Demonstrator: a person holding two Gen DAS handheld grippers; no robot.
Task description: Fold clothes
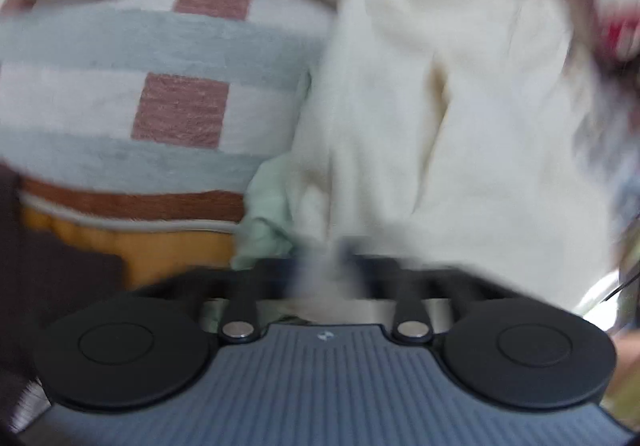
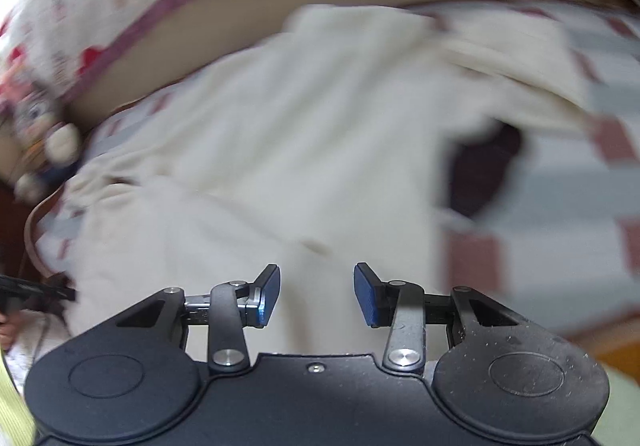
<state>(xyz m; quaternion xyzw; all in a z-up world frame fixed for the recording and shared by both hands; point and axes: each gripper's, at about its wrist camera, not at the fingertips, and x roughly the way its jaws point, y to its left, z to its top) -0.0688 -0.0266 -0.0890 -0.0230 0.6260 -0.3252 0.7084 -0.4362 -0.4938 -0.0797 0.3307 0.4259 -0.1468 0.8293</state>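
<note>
A cream garment (image 1: 440, 106) lies crumpled across a striped bedspread (image 1: 160, 46). In the blurred left wrist view, my left gripper (image 1: 330, 266) has its fingers drawn together on a bunched edge of this garment. In the right wrist view the same cream garment (image 2: 300, 126) spreads out ahead, folded over in loose layers. My right gripper (image 2: 316, 294) stands open just above it, blue pads (image 2: 268, 294) apart with only cloth lying below them. A dark opening (image 2: 488, 166) shows under one lifted fold.
The bedspread (image 2: 560, 206) has grey bands and reddish squares. A mint cloth (image 1: 272, 206) sits beside the garment, with an orange surface (image 1: 160, 246) and a dark brown item (image 1: 40, 246) nearby. A red-patterned quilt (image 2: 100, 6) and a plush toy (image 2: 44, 138) lie at the far left.
</note>
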